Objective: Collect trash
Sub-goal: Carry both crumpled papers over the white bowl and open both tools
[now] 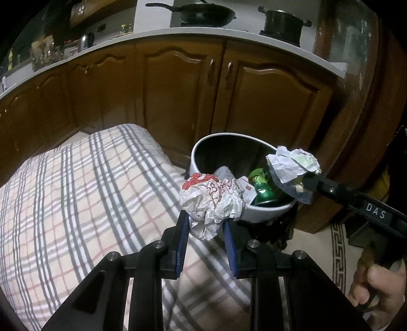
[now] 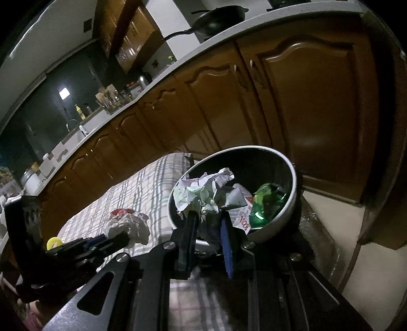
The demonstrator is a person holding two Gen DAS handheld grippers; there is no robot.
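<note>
My left gripper [image 1: 206, 219] is shut on a crumpled white wrapper with red print [image 1: 211, 201], held just short of the near rim of a round white bin [image 1: 203, 145]. My right gripper [image 2: 207, 216] is shut on a crumpled white and pale green paper ball [image 2: 201, 193], seen over the bin's right rim as the paper ball [image 1: 292, 165]. Inside the bin [image 2: 292, 183] lie a green shiny wrapper [image 2: 267, 203] and a white card with red print [image 2: 241, 216]. The left gripper and its wrapper [image 2: 129, 226] show at the lower left of the right wrist view.
A checked cloth [image 1: 76, 193] covers the surface on the left of the bin. Brown cabinet doors [image 1: 178, 101] stand close behind, under a white countertop [image 1: 152, 34] with a black pan [image 1: 203, 12] and a pot [image 1: 282, 23]. A hand [image 1: 376, 285] grips the right tool. Patterned floor rug [image 1: 338, 244].
</note>
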